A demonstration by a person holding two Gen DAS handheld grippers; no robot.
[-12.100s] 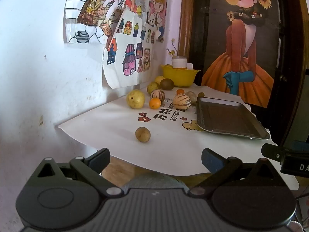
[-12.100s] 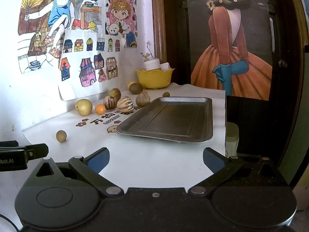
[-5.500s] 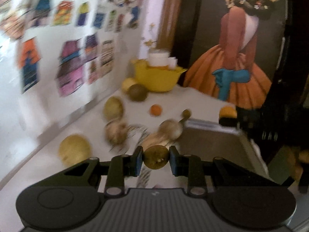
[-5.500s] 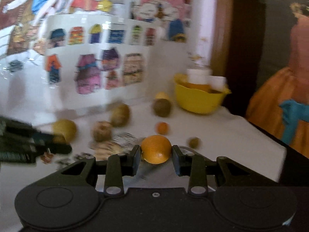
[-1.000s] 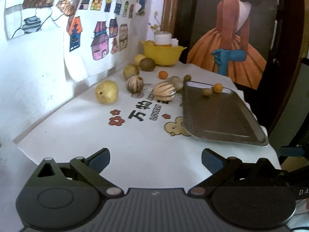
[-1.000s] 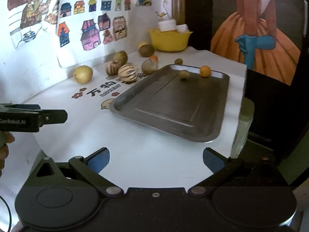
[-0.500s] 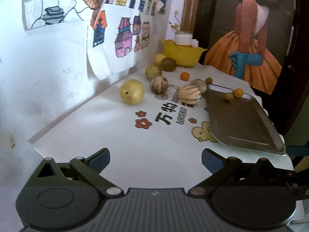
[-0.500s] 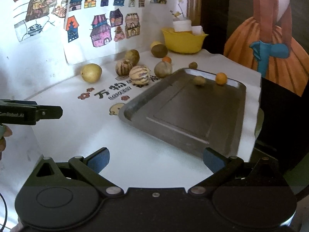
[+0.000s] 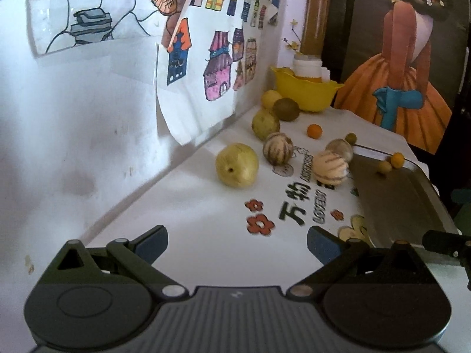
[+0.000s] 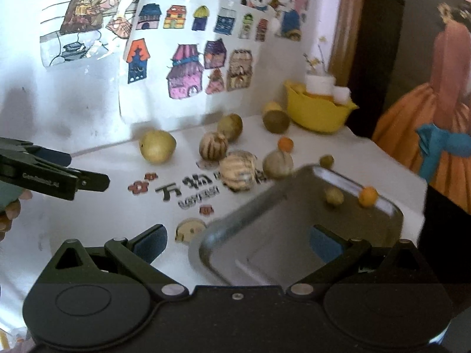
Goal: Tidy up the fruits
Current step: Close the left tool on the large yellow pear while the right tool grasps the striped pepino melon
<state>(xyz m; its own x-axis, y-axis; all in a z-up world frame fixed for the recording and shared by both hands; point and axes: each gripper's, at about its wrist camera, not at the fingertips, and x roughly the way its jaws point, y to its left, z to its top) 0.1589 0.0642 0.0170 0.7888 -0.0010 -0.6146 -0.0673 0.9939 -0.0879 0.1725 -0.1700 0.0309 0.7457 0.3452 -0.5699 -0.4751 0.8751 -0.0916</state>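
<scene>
The left hand-held gripper (image 9: pixel 237 242) hangs above the white-covered bench (image 9: pixel 206 235) with its blue-padded fingers spread wide and nothing between them. The right hand-held gripper (image 10: pixel 237 242) is likewise spread and empty, poised over the near corner of the grey rectangular metal tray (image 10: pixel 294 235).

Two fruits lie at the tray's far end, just beside each other: a small round olive-brown fruit (image 10: pixel 334 196) and a small round orange fruit (image 10: pixel 368 196).

The other fruits sit loose on the bench left of the tray. A large yellow-green pear-shaped fruit (image 9: pixel 237 169) lies nearest the wall, with a striped brown-and-cream round fruit (image 9: pixel 277 148) beside it. A larger striped cream fruit (image 9: pixel 330 167) rests close to the tray's rim, next to a pale grey-brown round fruit (image 9: pixel 339 149). Farther back are a tiny orange fruit (image 9: pixel 314 131), a small green-brown fruit (image 9: pixel 350 138) and a brown kiwi-like fruit (image 9: pixel 286 109), in front of a yellow plastic bowl (image 9: pixel 306 94).
</scene>
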